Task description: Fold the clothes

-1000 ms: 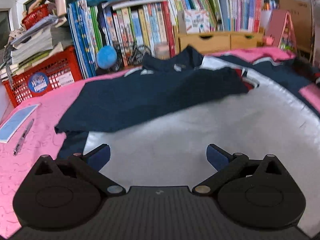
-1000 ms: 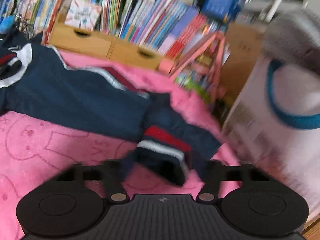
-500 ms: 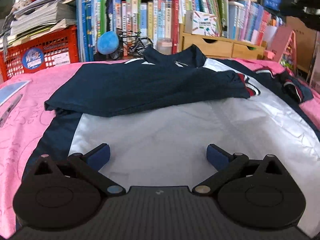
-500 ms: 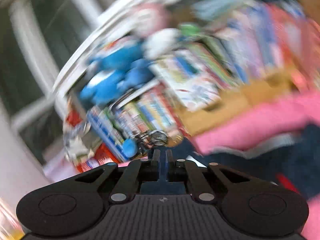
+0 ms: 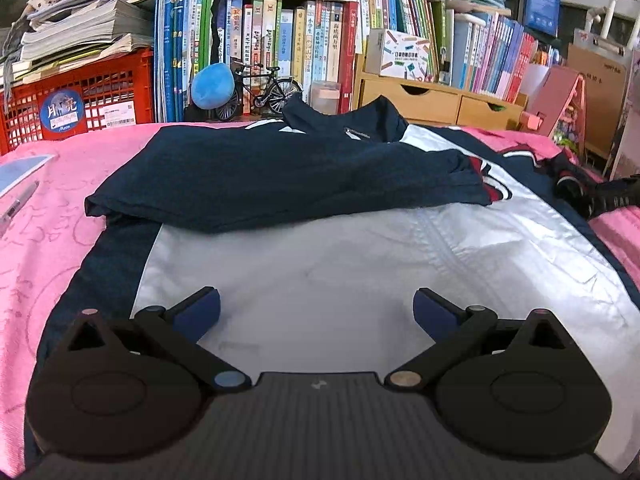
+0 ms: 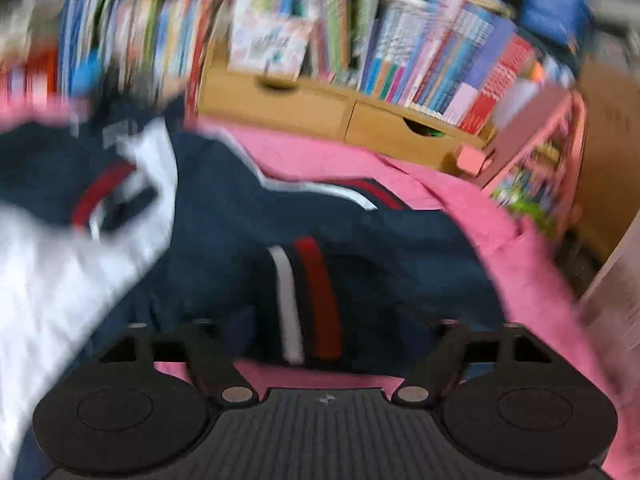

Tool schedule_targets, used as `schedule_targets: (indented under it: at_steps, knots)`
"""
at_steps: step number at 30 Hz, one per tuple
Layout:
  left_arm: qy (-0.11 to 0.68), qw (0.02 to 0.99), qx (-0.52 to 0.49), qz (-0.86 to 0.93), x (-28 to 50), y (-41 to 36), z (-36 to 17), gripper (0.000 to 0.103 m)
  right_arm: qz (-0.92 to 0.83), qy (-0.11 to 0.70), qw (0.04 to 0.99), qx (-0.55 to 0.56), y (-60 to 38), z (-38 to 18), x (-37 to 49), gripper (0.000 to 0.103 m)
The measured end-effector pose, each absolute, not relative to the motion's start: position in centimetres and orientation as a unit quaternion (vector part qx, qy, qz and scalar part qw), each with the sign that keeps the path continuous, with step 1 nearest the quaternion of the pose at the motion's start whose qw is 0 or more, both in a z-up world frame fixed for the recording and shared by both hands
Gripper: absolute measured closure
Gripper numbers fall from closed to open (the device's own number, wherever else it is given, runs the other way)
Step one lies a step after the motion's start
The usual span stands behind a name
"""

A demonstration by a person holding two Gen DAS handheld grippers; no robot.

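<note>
A navy and white jacket (image 5: 360,248) lies spread on the pink cloth (image 5: 48,216), its left sleeve (image 5: 260,176) folded across the chest. My left gripper (image 5: 316,308) hovers low over the white front panel, open, with nothing between its blue pads (image 5: 198,312). The right wrist view is blurred by motion. There my right gripper (image 6: 326,328) has its jaws opening wide. The right sleeve's cuff (image 6: 308,296), striped red and white, lies on the navy cloth just ahead of them, and no pad presses on it.
Books (image 5: 280,48) fill the shelf behind the table, with a red crate (image 5: 80,100) at the left, wooden drawers (image 5: 440,100) and a toy bicycle (image 5: 260,92). A pen (image 5: 18,204) and a sheet lie on the cloth at the far left. A pink rack (image 6: 536,148) stands at the right.
The right gripper, shut on the striped cuff a second ago, swung up and left and now stands wide with the cuff lying loose. The left view has rolled level; the jacket's body has not shifted.
</note>
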State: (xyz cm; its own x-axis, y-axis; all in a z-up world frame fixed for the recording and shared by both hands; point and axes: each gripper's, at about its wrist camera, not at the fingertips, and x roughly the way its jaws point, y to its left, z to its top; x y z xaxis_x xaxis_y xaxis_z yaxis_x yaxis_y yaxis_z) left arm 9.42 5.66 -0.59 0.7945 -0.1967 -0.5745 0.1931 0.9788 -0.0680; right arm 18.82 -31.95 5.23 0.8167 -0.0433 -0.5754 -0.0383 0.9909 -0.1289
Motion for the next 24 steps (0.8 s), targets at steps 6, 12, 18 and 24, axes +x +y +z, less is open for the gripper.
schedule_targets:
  at_steps: [6, 12, 18, 24]
  knots:
    - [0.305, 0.947, 0.003, -0.102, 9.4, 5.5, -0.7, 0.0, -0.083, 0.315, 0.945, 0.032, -32.3, 5.1, 20.6, 0.069]
    - [0.298, 0.948, -0.013, -0.112, 9.2, 6.1, -0.7, 0.0, 0.063, 0.255, 0.909, 0.324, -31.3, 11.5, 19.1, 0.074]
    - [0.291, 0.95, -0.035, -0.111, 9.1, 6.7, -0.6, 0.0, 0.243, 0.29, 0.873, 0.308, -17.6, 12.7, 23.5, 0.051]
    - [0.287, 0.95, -0.059, -0.113, 8.9, 7.4, -0.6, 0.0, 0.247, 0.34, 0.895, 0.148, -10.9, 9.9, 23.1, 0.027]
